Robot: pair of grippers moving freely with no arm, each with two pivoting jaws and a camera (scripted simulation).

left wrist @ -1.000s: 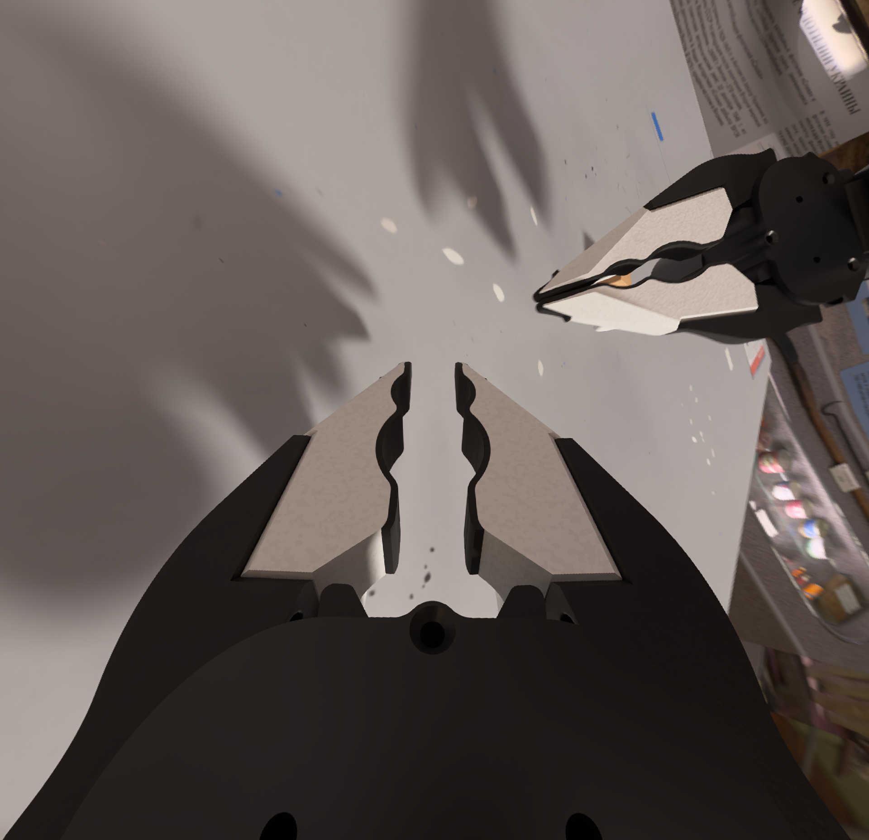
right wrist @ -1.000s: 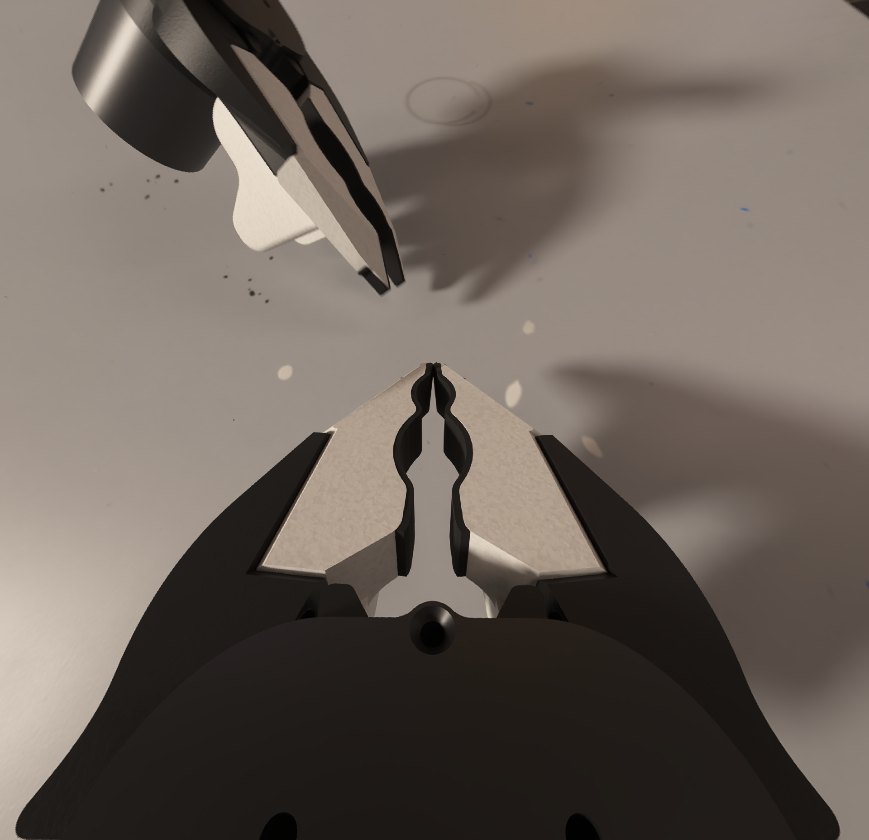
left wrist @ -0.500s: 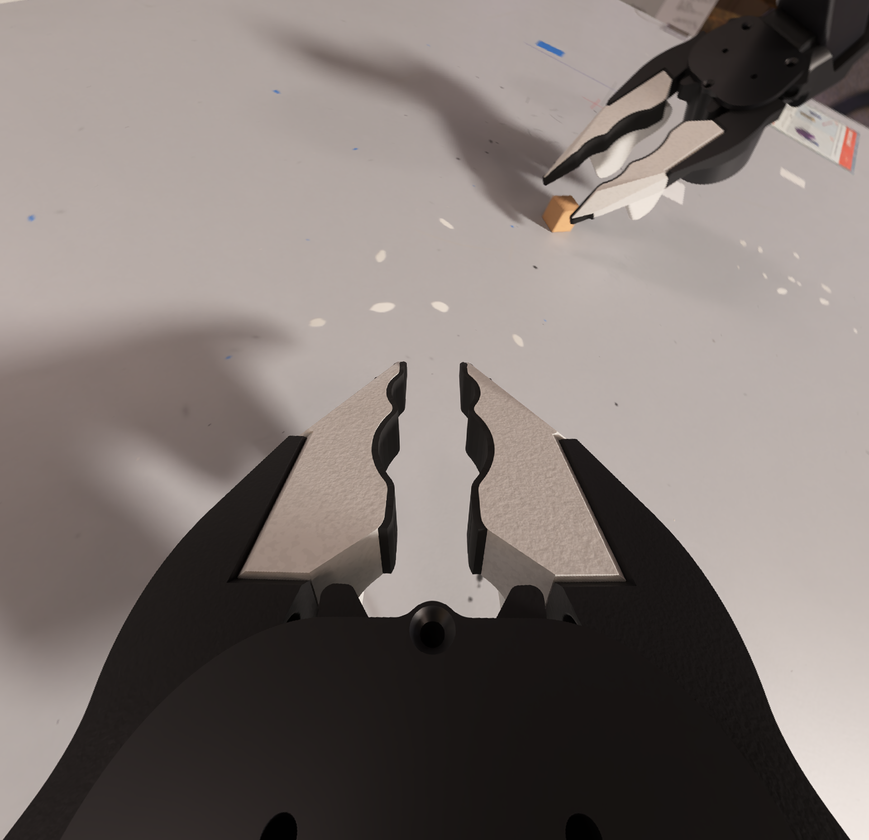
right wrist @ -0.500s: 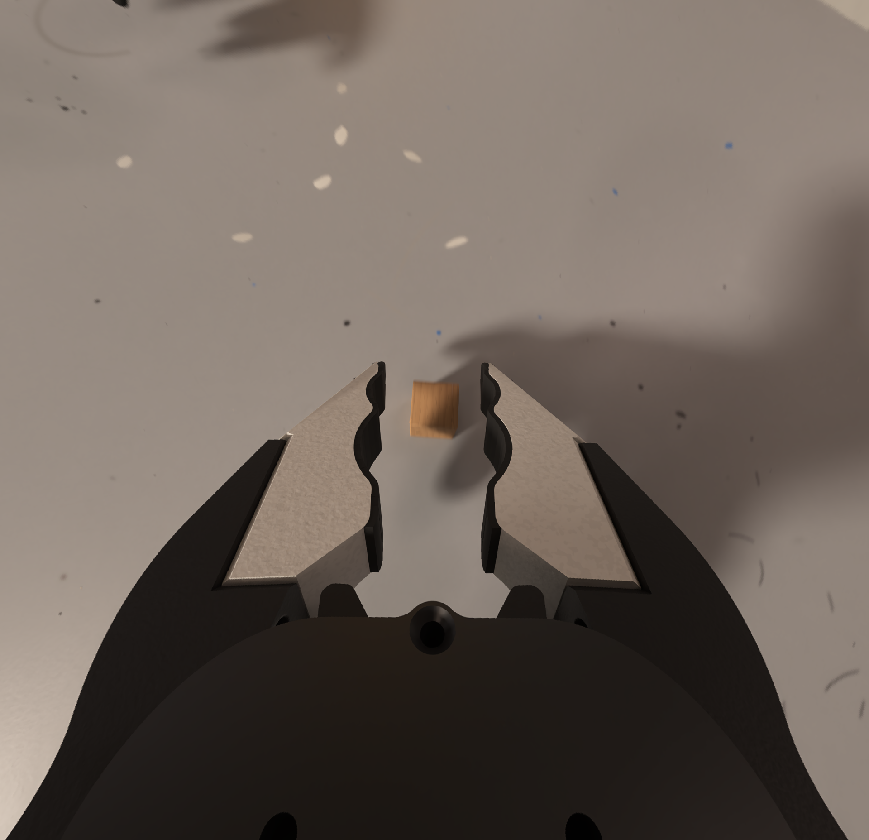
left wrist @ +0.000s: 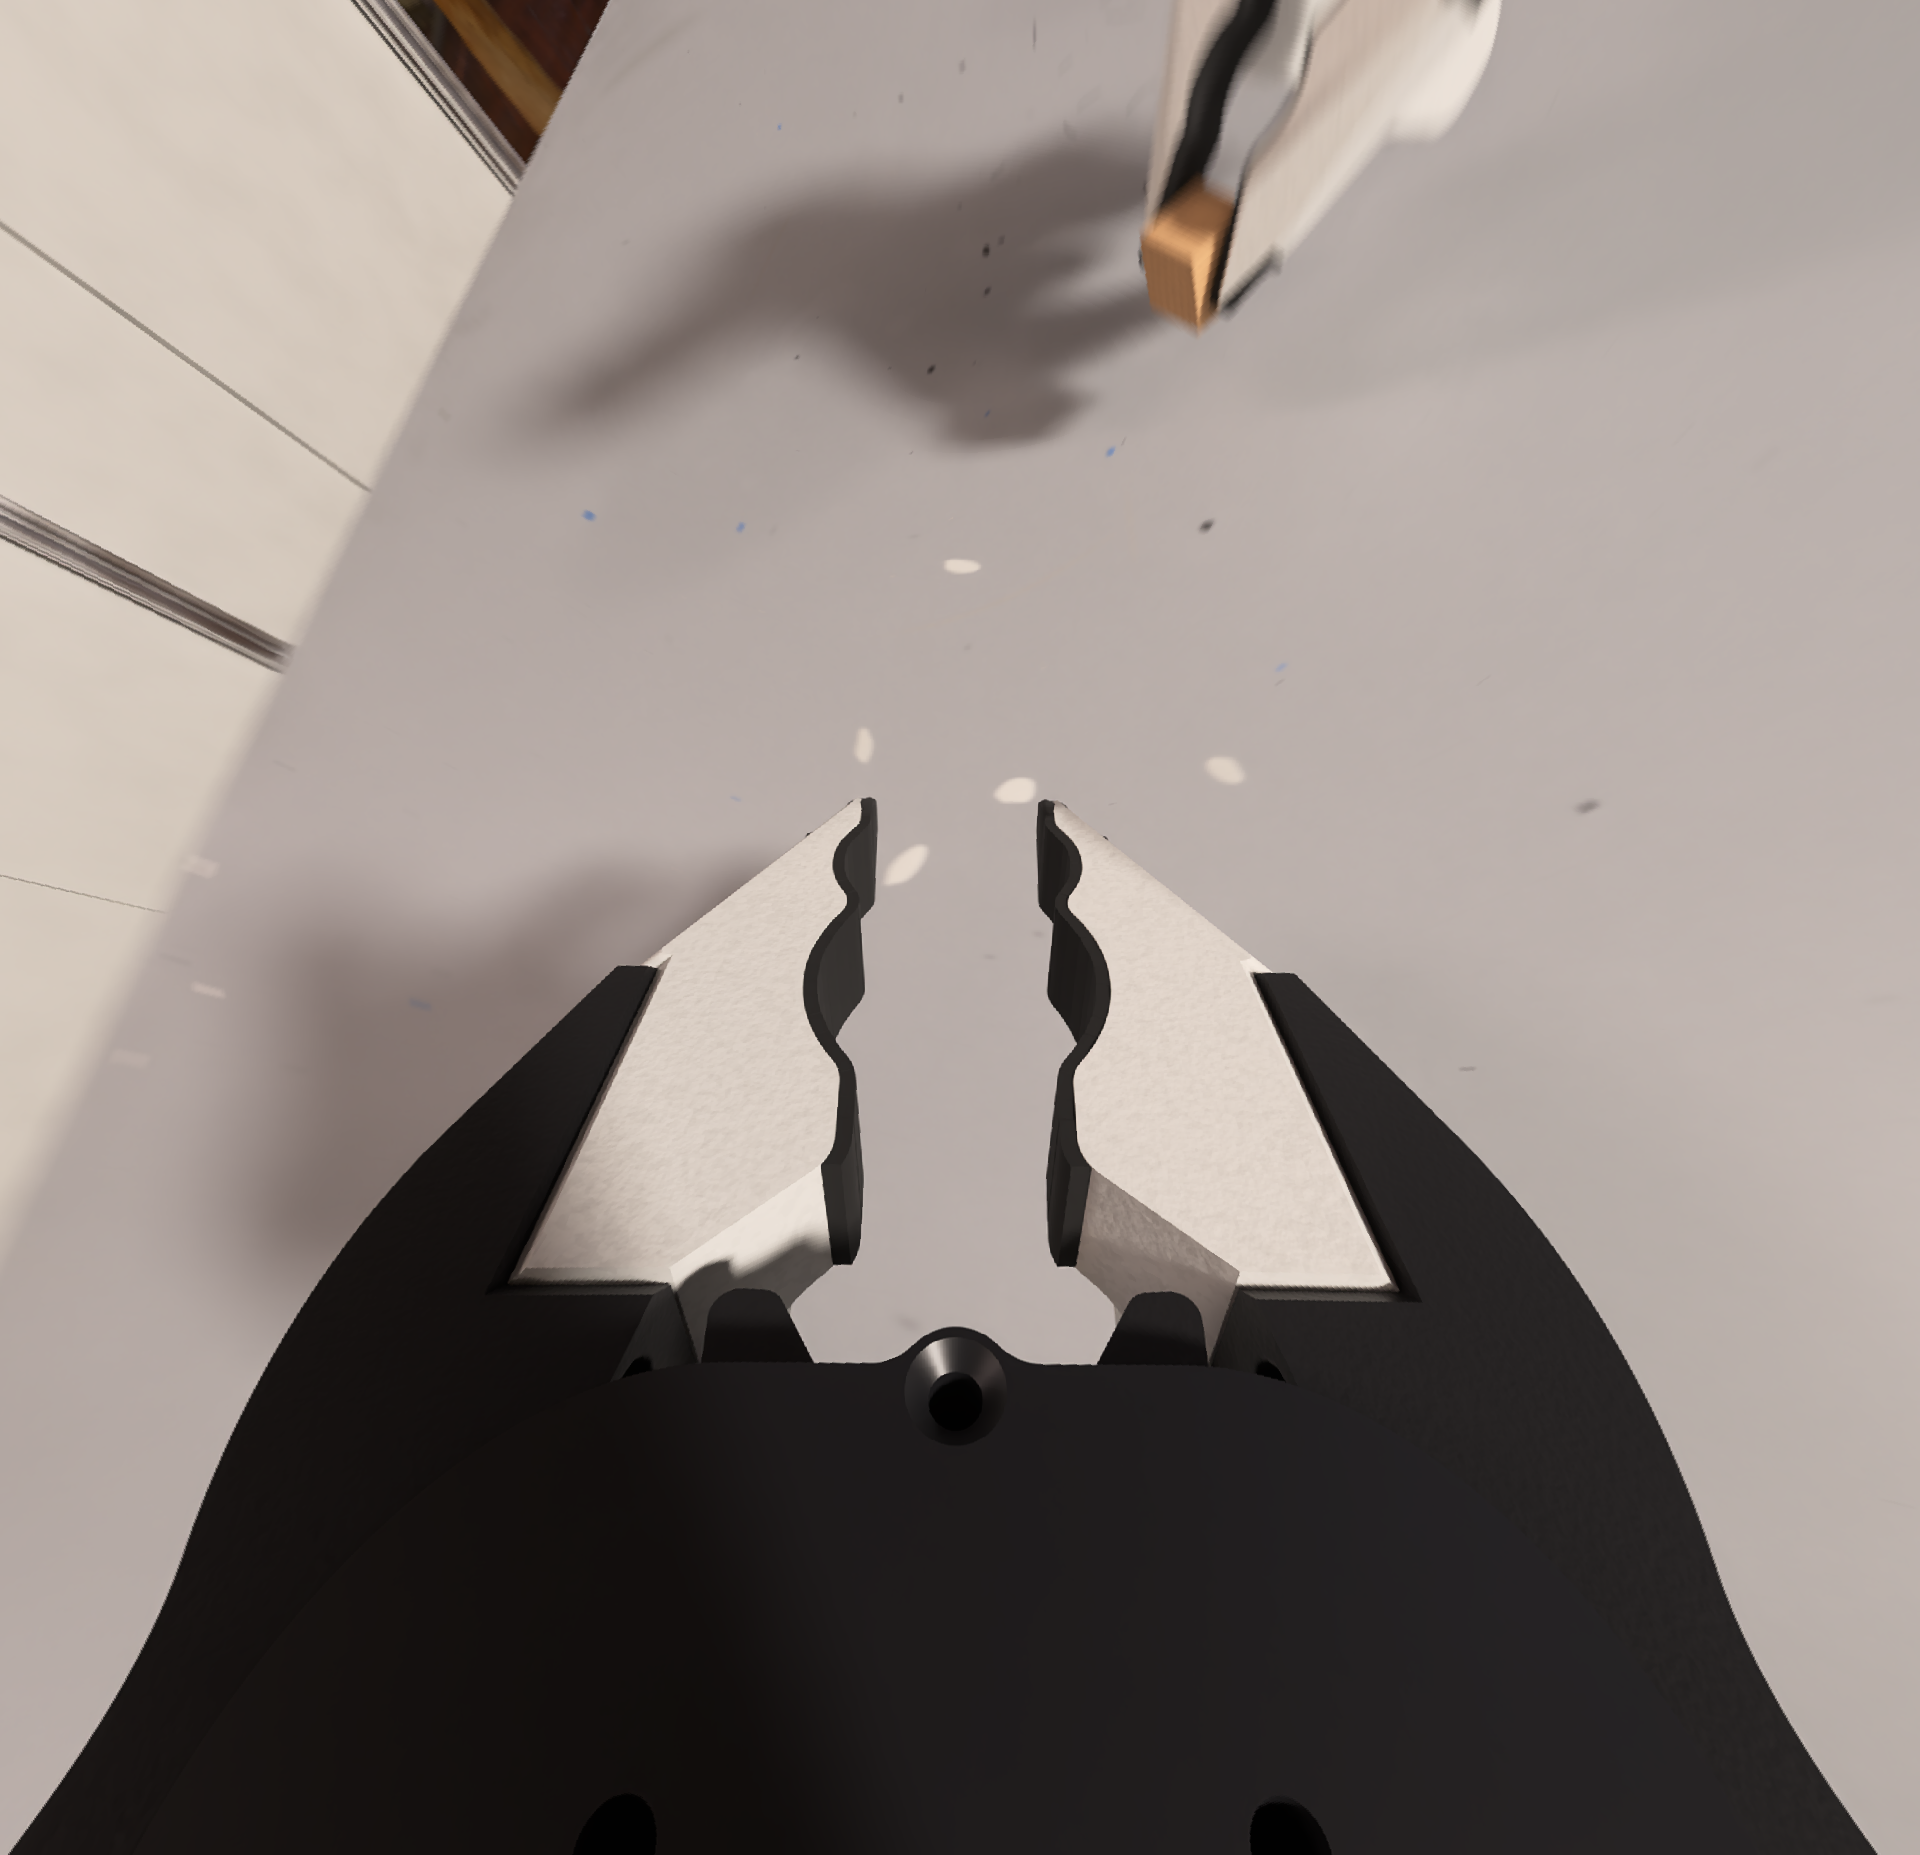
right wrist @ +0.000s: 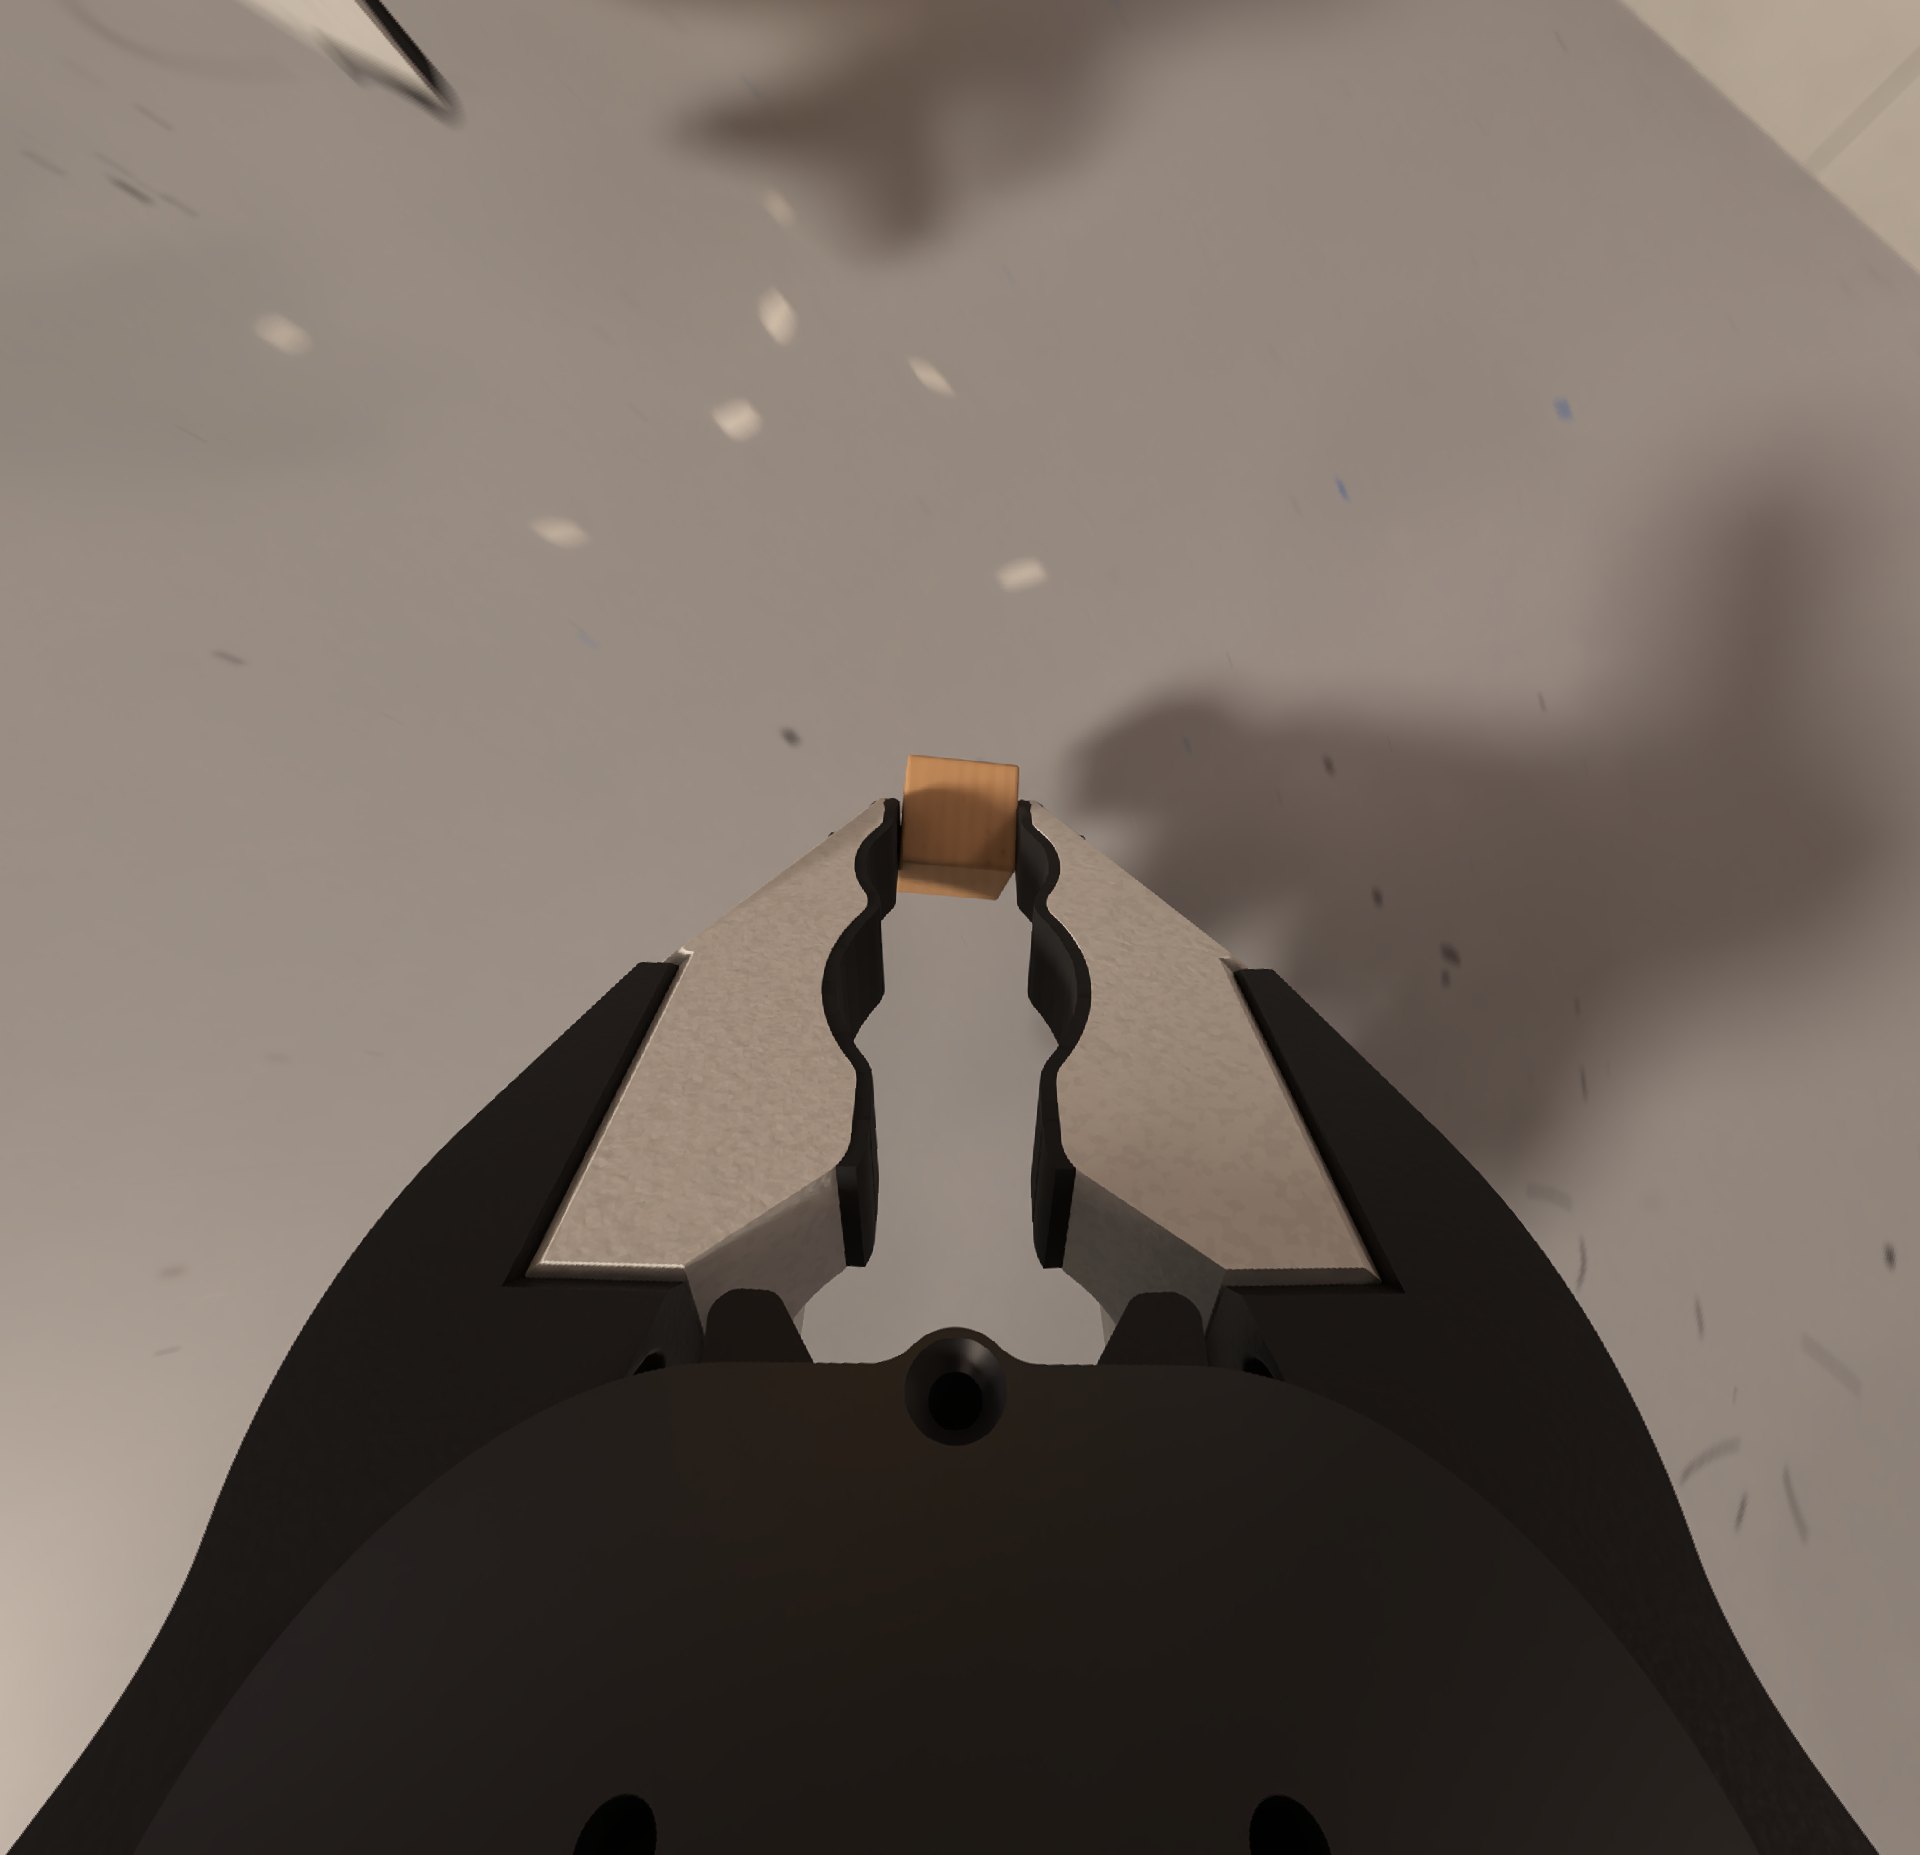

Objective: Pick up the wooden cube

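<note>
Right gripper (right wrist: 958, 818): we pinch the cube (right wrist: 957, 824) at the fingertips, lifted off the table (right wrist: 416, 766) | left gripper (left wrist: 956, 813): fingers narrowly parted, empty, cube at 1 o'clock.

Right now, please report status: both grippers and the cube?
Right gripper shut on wooden cube, at the fingertips. Left gripper open, empty. Nothing in the way on the table.
</note>
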